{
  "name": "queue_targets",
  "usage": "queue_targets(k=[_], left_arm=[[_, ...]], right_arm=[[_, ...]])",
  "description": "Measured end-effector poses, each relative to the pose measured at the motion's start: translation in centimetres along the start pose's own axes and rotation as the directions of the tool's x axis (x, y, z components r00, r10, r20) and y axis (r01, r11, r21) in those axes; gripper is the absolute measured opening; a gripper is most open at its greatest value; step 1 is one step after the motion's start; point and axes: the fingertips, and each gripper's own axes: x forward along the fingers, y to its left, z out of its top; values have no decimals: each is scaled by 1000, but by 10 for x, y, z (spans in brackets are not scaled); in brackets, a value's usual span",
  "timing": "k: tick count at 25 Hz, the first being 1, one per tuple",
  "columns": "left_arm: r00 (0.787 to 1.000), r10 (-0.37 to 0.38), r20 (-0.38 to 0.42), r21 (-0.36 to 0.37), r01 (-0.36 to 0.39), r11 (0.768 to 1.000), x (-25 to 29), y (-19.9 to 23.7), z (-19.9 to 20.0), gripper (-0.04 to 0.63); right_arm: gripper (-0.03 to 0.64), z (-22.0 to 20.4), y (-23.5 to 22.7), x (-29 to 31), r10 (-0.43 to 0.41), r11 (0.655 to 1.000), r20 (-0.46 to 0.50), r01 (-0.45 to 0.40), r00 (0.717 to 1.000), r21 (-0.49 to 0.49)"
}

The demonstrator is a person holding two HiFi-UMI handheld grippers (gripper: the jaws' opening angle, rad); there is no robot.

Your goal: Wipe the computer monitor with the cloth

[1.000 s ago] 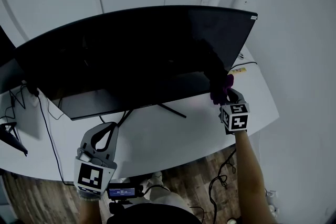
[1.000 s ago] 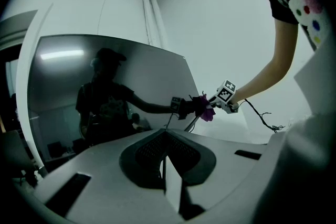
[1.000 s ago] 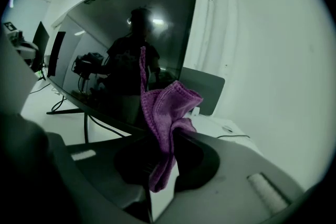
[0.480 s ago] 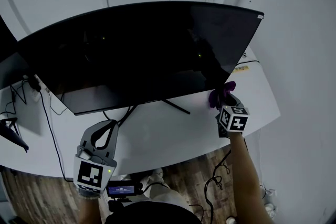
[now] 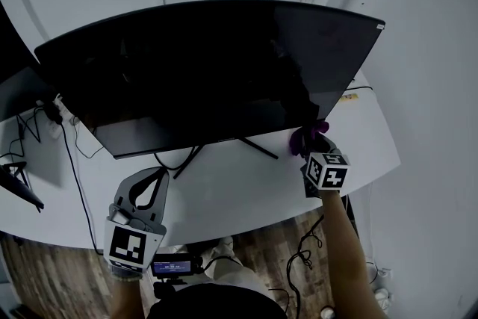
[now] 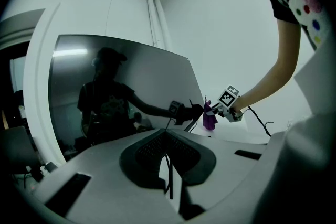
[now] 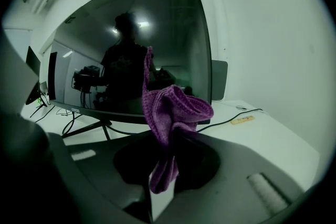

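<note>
A wide dark curved monitor [image 5: 209,71] stands on a white desk [image 5: 246,190], its screen off and mirror-like [image 7: 131,44]. My right gripper [image 5: 312,144] is shut on a purple knitted cloth [image 7: 170,110], held just below the monitor's lower right corner [image 5: 310,132]. The cloth bunches up above the jaws and a tail hangs down between them. My left gripper [image 5: 140,198] hovers over the desk's front edge left of the stand, jaws together with nothing in them [image 6: 169,165]. The left gripper view also shows the cloth [image 6: 209,118] by the screen's edge.
A V-shaped monitor stand [image 5: 224,149] and cables [image 5: 71,160] lie under the screen. A second dark monitor [image 5: 19,78] stands at the far left. A yellow tag [image 7: 244,119] and a cable [image 5: 358,91] lie on the desk at the right. White walls stand close behind.
My right gripper has drawn the cloth down off the screen's lower right area to just below its bottom corner. The left gripper has hardly moved.
</note>
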Motion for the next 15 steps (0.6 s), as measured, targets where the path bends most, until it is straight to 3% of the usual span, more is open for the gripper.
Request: queue_targets(k=[15], left_arm=[[1000,11,2,11,-11,1000,-25,26,-12,5]], right_arm=[[60,-1,65,1,55,998,-18,-55,998,-8]])
